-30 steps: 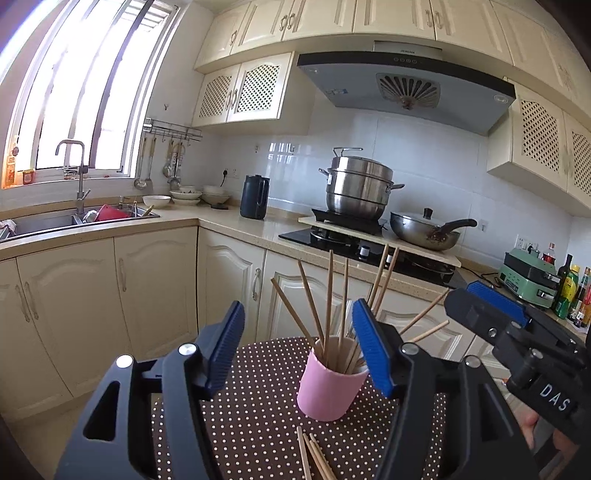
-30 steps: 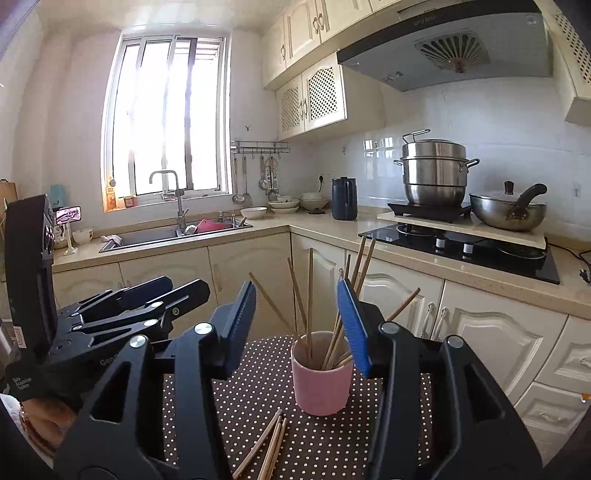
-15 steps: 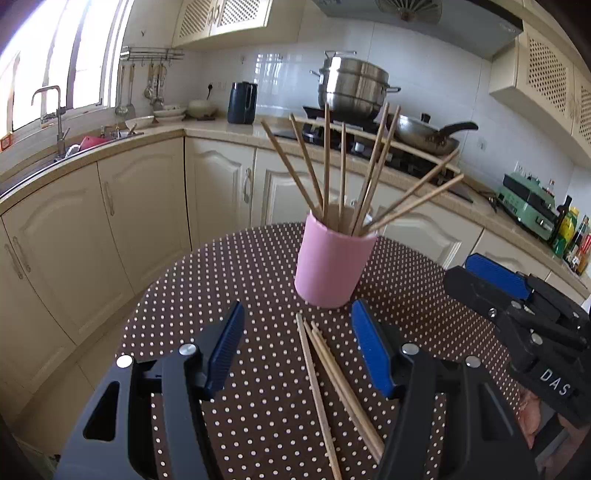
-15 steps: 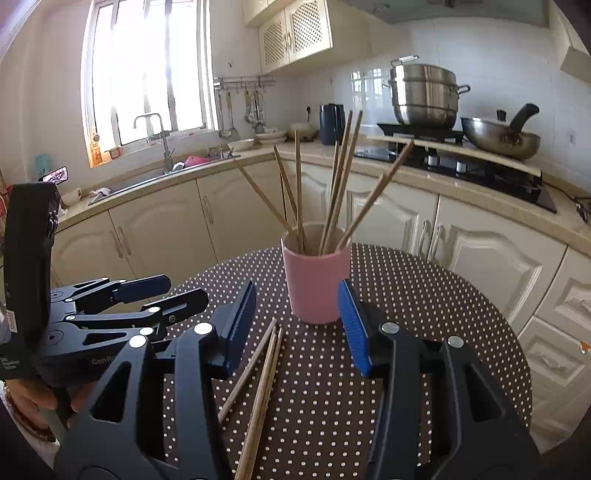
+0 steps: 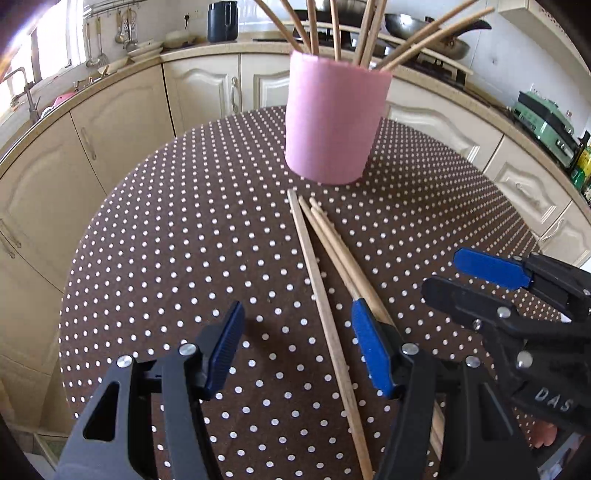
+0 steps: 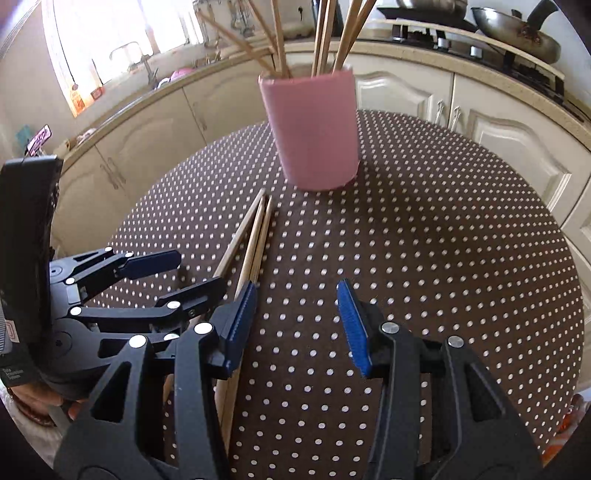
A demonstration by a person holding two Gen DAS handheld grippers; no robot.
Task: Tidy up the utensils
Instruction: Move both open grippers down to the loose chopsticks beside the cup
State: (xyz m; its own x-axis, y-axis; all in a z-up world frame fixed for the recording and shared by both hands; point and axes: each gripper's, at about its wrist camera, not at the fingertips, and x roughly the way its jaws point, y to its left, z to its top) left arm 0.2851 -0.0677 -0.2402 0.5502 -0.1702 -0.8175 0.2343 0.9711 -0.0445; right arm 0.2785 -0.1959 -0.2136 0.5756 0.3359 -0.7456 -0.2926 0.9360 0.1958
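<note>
A pink cup (image 5: 334,118) (image 6: 312,129) stands on the round brown polka-dot table (image 5: 177,229) (image 6: 443,229) and holds several wooden chopsticks (image 5: 428,33) (image 6: 325,33). A few loose chopsticks (image 5: 321,269) (image 6: 255,236) lie flat on the table in front of the cup. My left gripper (image 5: 297,347) is open and empty, low over the table, with one loose chopstick running between its fingers. My right gripper (image 6: 295,325) is open and empty, just right of the loose chopsticks. Each gripper shows in the other's view: the right gripper (image 5: 480,277) and the left gripper (image 6: 177,269).
Cream kitchen cabinets (image 5: 122,107) and a counter curve behind the table. A sink (image 5: 26,99) is at the left under a window. A stove with a pan (image 6: 517,33) is at the right. A green appliance (image 5: 543,125) stands on the far right counter.
Both grippers have tilted down and dropped towards the table, closer to the cup and the loose chopsticks. Both stay open and empty.
</note>
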